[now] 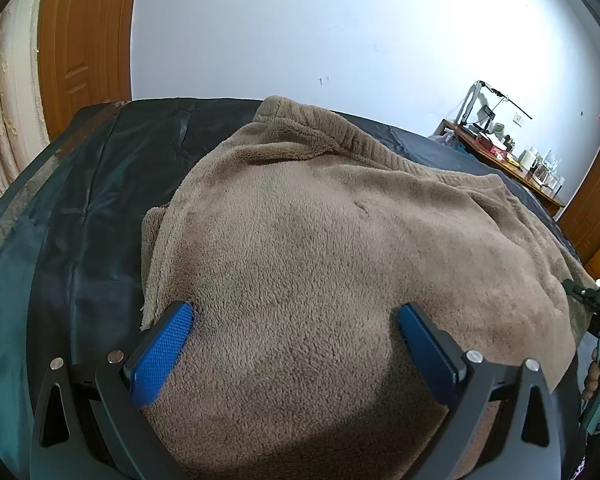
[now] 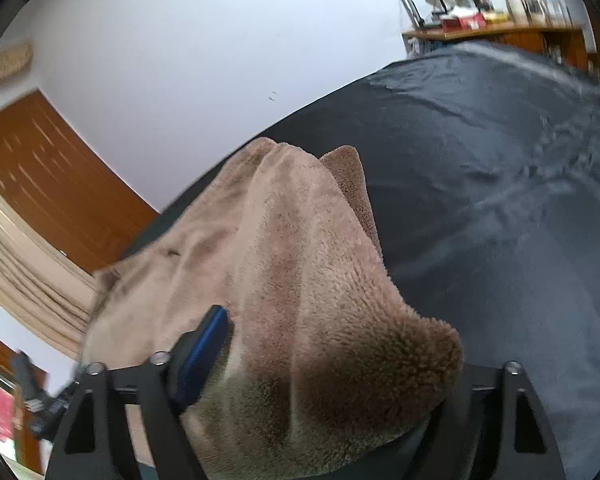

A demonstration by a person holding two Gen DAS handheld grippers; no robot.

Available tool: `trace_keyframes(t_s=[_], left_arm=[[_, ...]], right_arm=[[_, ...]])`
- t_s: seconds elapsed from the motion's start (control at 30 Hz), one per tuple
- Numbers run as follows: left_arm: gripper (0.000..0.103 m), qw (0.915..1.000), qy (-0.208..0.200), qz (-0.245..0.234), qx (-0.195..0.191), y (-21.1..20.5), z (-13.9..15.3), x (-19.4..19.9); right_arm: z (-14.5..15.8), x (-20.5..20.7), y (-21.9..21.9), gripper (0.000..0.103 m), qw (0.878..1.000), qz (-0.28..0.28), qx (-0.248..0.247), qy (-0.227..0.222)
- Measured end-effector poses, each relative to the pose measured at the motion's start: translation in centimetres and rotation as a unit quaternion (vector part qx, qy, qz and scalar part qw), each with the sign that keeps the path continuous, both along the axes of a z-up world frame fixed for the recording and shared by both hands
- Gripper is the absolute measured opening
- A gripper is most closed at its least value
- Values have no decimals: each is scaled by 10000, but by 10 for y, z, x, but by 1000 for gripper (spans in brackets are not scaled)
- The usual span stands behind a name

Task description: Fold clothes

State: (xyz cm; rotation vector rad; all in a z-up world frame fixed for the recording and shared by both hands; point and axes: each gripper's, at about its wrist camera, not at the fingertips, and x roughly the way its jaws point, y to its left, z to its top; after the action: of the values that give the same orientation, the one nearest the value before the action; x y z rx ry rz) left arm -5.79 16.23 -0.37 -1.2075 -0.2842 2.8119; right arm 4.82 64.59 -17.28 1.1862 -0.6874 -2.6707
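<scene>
Fleece [image 1: 300,240] fills my near view, spread over the dark sheet [image 1: 80,200] on the bed. Beyond it a white wall, a brown door [image 1: 84,36] at left, and a cluttered counter [image 1: 512,160] far right. My left tongs [image 1: 296,316] gape wide, pads [image 1: 164,344] pressing on the fleece, nothing pinched. My right tongs [image 2: 320,344] are bunched in a raised fold of fleece [image 2: 300,280]; one finger is buried, so I can't tell the grip.

Plain tan fleece garment [image 1: 320,248], perhaps black sheet [image 1: 92,200]
</scene>
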Motion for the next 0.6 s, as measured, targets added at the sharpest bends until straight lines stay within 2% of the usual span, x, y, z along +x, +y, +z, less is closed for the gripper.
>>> trace_keyframes(t_s=[0.03, 0.27, 0.37, 0.6], left_arm=[[102, 10000, -2, 2, -8, 0, 0, 0], [102, 10000, -4, 16, -41, 4, 0, -1], [102, 10000, -5, 23, -47, 4, -1, -2], [102, 9999, 59, 104, -84, 4, 2, 4]], right_arm=[[-1, 0, -1, 63, 10000, 5, 60, 18], [-1, 4, -6, 49, 9996, 72, 246, 73], [1, 4, -12, 48, 9989, 108, 439, 119], [-7, -2, -3, 49, 9998, 210, 52, 53]])
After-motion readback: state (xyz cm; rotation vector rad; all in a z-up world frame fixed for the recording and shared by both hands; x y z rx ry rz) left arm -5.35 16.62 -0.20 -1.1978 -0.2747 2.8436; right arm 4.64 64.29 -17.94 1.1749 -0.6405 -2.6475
